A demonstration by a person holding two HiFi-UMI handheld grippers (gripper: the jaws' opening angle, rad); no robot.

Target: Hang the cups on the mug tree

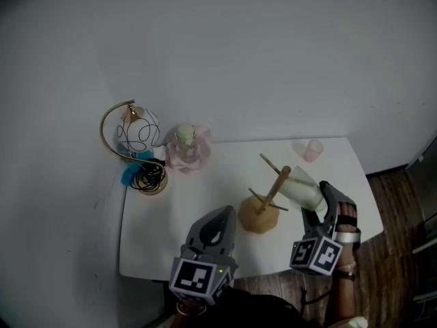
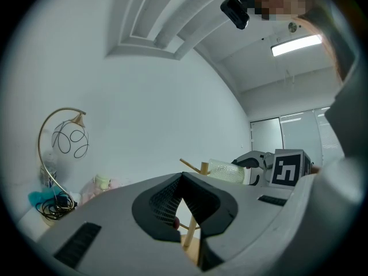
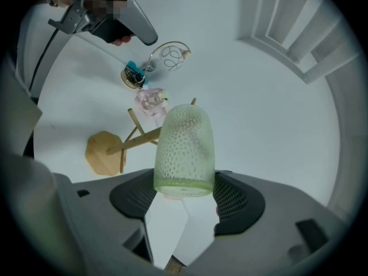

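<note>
- Left tool (image 2: pixel 183 177): jaws resting together, gripping nothing, sitting at the near edge of the desk (image 1: pixel 205 190).
- Right tool (image 3: pixel 185 190): jaws clamping the base of the green dotted cup (image 3: pixel 184 148), holding it tilted in the air just beside the top of the mug tree (image 1: pixel 265 203).
- Risk: nothing is bracing the tree's base, so a nudge from the cup is likely tipping it. The cup could also slip from the grip on its base.
- Pink cup (image 1: pixel 313 149): waiting at the far corner.

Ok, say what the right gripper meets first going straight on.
Likely the mug tree: the green cup held by the right gripper points at its pegs, though depth is unclear.
</note>
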